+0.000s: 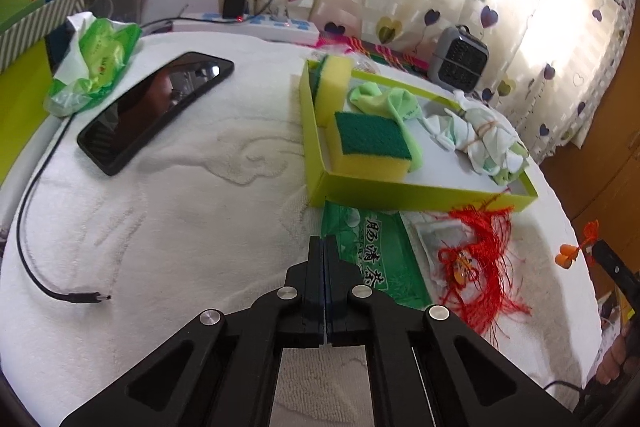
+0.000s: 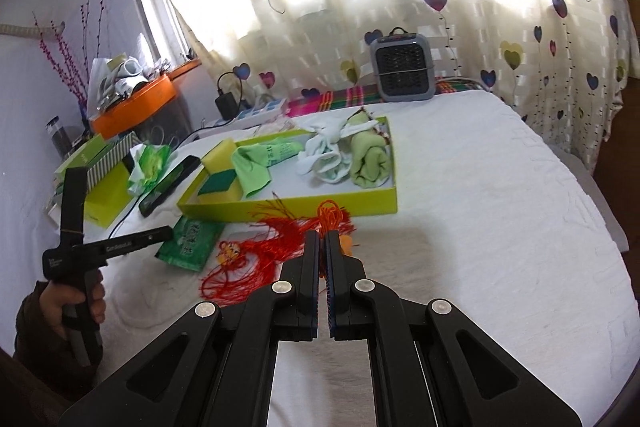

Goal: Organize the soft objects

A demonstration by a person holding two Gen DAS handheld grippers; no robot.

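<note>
White towelling covered the surface (image 1: 168,219), heart-print curtains behind. On it sat a yellow-green tray (image 2: 280,205) holding sponges (image 1: 370,143), a green cloth (image 2: 256,163) and bundled white socks (image 2: 326,155). Just in front of the tray lay a frayed red tassel (image 2: 280,231). The left gripper (image 1: 324,241) had its jaws together, empty; the right gripper (image 2: 322,237) was clamped on tassel strands.

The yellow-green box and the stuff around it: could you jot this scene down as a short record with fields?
Surface: white towel
Box: yellow-green, open, shallow
Inside box: two sponges, green cloth, white cloth bundle, rolled green towel
In front of box: green tea packet, red tassel
Beside box: black phone
Left gripper: shut, empty
Right gripper: shut on orange tassel
</note>
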